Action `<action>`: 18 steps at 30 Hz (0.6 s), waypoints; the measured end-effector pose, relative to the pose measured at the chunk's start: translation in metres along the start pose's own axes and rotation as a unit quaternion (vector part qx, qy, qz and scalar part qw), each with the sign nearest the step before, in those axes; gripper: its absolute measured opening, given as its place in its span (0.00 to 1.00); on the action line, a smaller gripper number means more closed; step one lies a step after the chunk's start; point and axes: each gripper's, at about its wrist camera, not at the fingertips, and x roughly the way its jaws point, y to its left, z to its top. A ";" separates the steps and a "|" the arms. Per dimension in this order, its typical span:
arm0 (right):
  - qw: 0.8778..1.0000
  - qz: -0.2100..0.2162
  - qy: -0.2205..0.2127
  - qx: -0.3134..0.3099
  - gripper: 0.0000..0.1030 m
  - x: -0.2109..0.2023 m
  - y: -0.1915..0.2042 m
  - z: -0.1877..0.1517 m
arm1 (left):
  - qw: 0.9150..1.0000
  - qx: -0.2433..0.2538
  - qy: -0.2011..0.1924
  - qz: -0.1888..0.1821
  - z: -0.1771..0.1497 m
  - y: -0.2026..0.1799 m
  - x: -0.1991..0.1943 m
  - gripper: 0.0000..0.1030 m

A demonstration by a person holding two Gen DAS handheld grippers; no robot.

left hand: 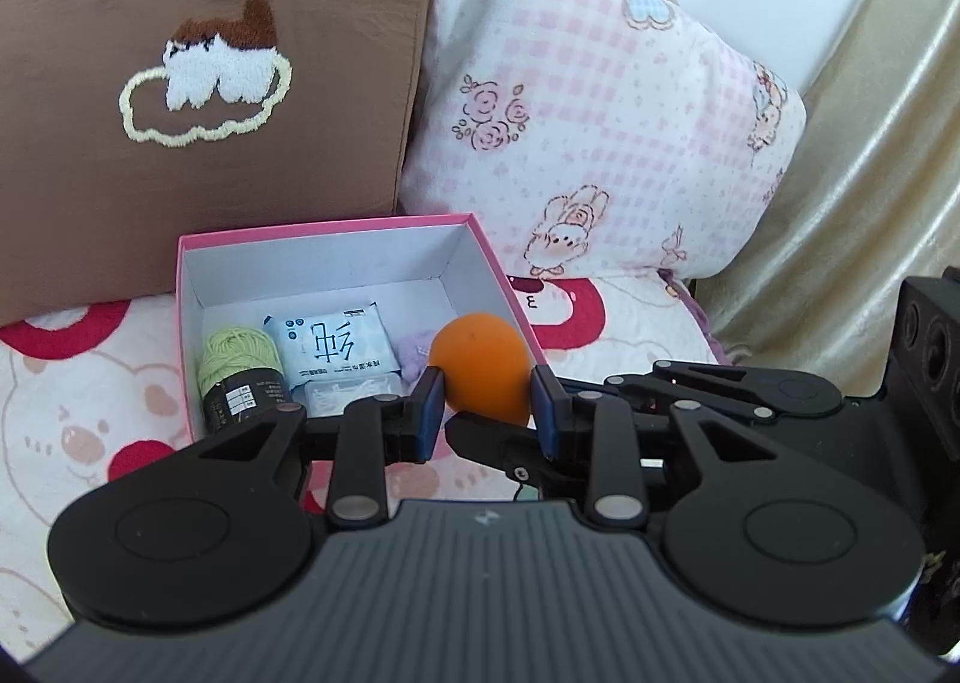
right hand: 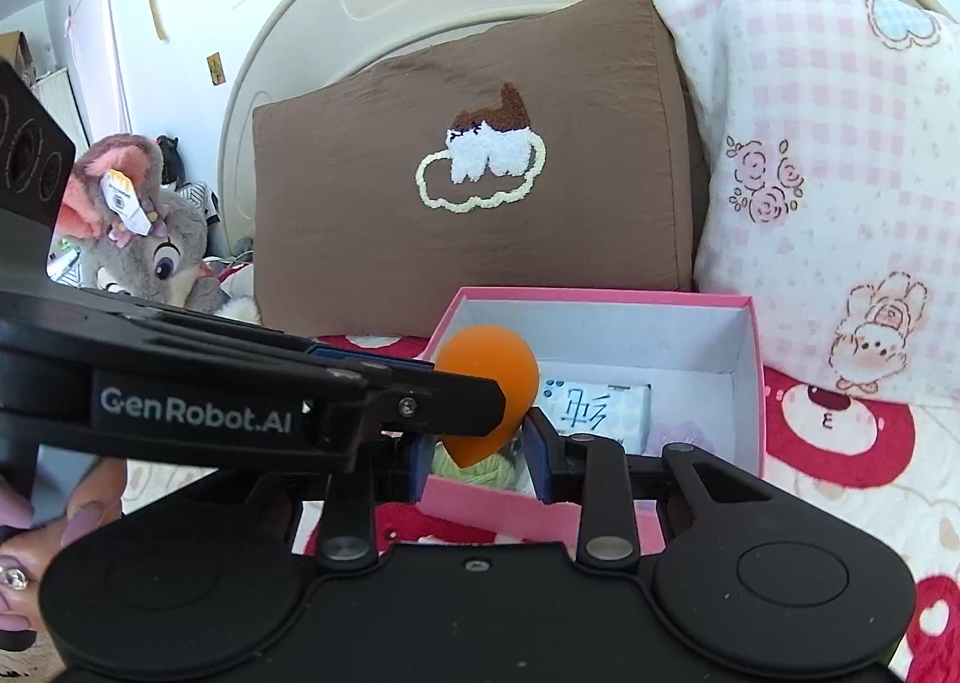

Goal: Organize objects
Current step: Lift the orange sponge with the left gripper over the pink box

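- Left wrist view: the orange sponge [left hand: 483, 365], teardrop-shaped, sits between the left gripper [left hand: 489, 407] fingers, which are closed narrow against its round flanks.
- The right gripper [right hand: 477, 458] comes in across from the side; its fingers are also closed narrow, and they seem to pinch the sponge's pointed lower end, though the left gripper's arm hides part of that contact.
- In the right wrist view the sponge's long axis runs roughly upright, round end up and point down, tilted a little.
- The sponge hangs over the near right corner of the pink box [left hand: 480, 239], above its rim, so the drop spot lies just ahead and below the fingers.
- Both hands look equally near; my guess is that either could release.
- Counted inside the box: one green yarn ball [left hand: 237, 359], one white tissue pack [left hand: 333, 347], one lilac soft item [left hand: 414, 353], one clear packet [left hand: 354, 398].
- On the bed: two pillows, one plush toy [right hand: 144, 239].
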 end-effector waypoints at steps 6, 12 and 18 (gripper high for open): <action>1.000 -0.023 0.011 -0.001 0.35 0.024 -0.010 0.005 | 1.000 -0.008 -0.002 -0.003 0.006 0.011 0.031 0.28; 0.999 -0.036 0.008 0.001 0.35 0.048 -0.034 -0.003 | 1.000 -0.028 0.005 -0.013 0.006 0.023 0.072 0.29; 0.999 -0.048 0.016 -0.009 0.35 0.074 -0.052 -0.020 | 0.999 -0.030 0.016 -0.023 -0.005 0.036 0.110 0.29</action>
